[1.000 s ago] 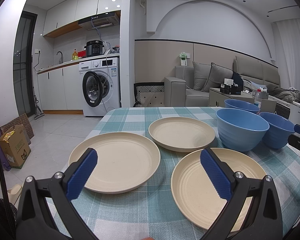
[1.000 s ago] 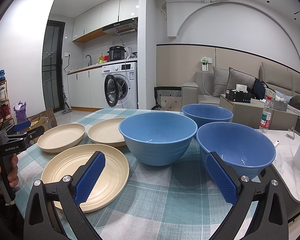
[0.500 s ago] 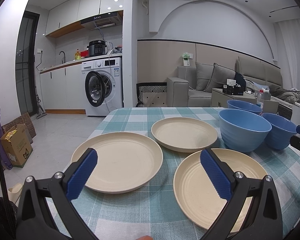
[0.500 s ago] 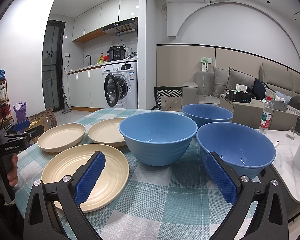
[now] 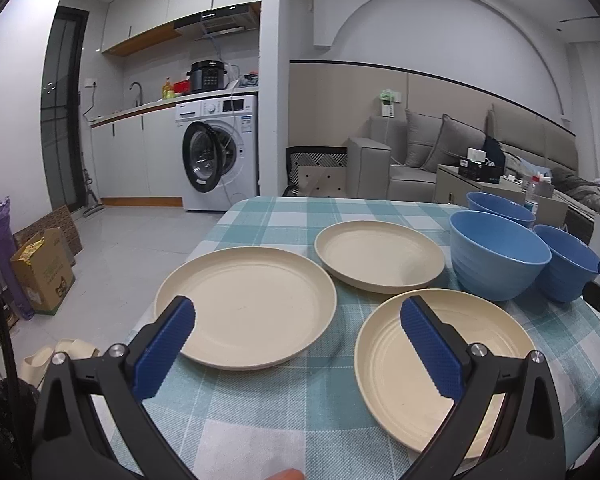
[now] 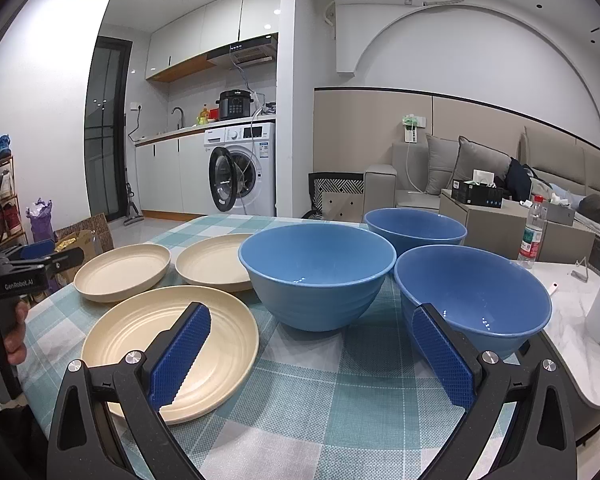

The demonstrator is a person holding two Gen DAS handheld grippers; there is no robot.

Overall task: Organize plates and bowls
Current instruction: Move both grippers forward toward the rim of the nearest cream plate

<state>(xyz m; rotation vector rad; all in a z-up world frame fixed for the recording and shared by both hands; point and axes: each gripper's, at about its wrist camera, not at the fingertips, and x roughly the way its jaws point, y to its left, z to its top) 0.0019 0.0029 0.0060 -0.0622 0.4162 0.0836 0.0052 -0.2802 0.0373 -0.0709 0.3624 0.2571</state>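
Three plates, three bowls on checked table, both grippers empty

Three cream plates and three blue bowls set out on teal checked tablecloth (image 5: 292,408), none stacked. Far left: left plate (image 5: 246,306), flat, near table's left edge. Just right and farther back: back plate (image 5: 380,256), apart from left plate. Nearer camera, right of left plate: ridged near plate (image 5: 404,384), flat, not touching the others. Right of plates: middle bowl (image 6: 316,276), upright, largest in view, sits between back plate and the other bowls. Behind it, far bowl (image 6: 416,230), upright. Rightmost: near bowl (image 6: 472,300), upright, close by table's right edge, just beside middle bowl; contact unclear.

Left gripper (image 5: 296,320) jaws spread wide, holding nothing, hovers over gap between left plate and near plate. Right gripper (image 6: 312,330) jaws spread wide, holding nothing, sits in front of middle bowl, one blue pad over near plate, other over near bowl. Washing machine (image 5: 220,152) in background, door open.
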